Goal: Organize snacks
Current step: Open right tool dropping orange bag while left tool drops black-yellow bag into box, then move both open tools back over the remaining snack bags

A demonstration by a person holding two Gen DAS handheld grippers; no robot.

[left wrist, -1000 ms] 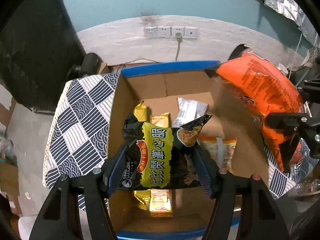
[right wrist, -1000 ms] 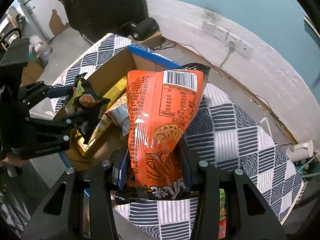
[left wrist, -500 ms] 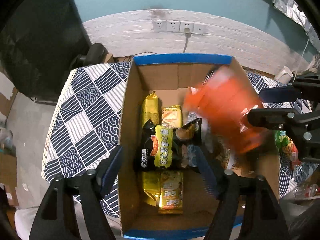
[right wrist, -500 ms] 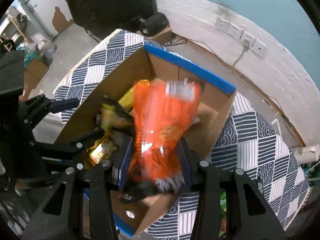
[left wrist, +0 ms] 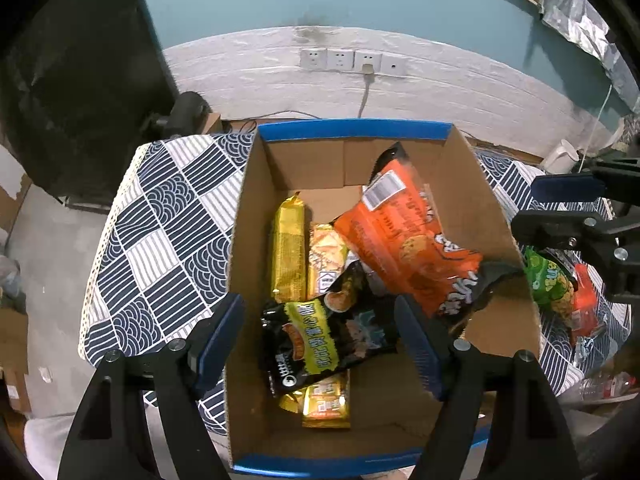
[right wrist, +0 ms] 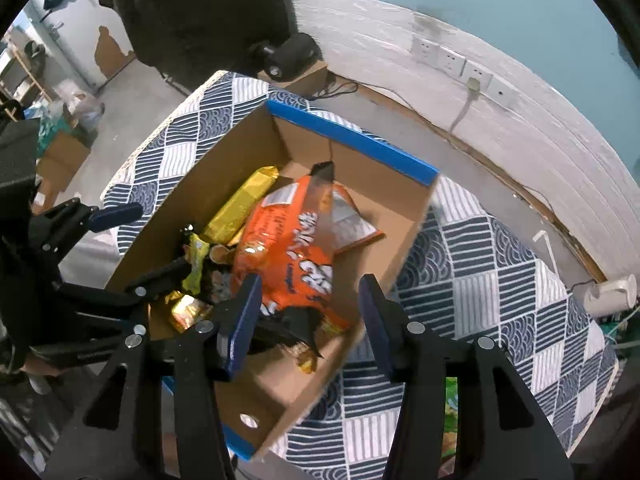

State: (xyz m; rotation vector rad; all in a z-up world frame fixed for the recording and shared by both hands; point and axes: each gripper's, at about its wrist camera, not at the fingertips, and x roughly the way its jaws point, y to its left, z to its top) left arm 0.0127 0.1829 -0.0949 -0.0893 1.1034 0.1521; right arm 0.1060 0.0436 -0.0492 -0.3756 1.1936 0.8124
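The left gripper point(left wrist: 320, 338) hung over the near end of the cardboard box point(left wrist: 472, 184), its jaws spread wide and gripping nothing; the black and yellow snack bag point(left wrist: 320, 344) lay loose between them on the box floor, touching neither pad. The right gripper point(right wrist: 310, 322) was opening its jaws above the box's right side, and the orange snack bag point(right wrist: 288, 256) lay below and between them, free of both pads. That orange bag rested slantwise across the right half of the box, its near end leaning on the right wall and overlapping the black bag. To the left, a gold packet point(left wrist: 288, 244) and a biscuit packet point(left wrist: 326, 256) lay side by side, running far to near. The box stood on a worktop with a navy patterned cloth point(left wrist: 160, 224). A green snack bag point(left wrist: 550, 280) lay on the cloth just right of the box.
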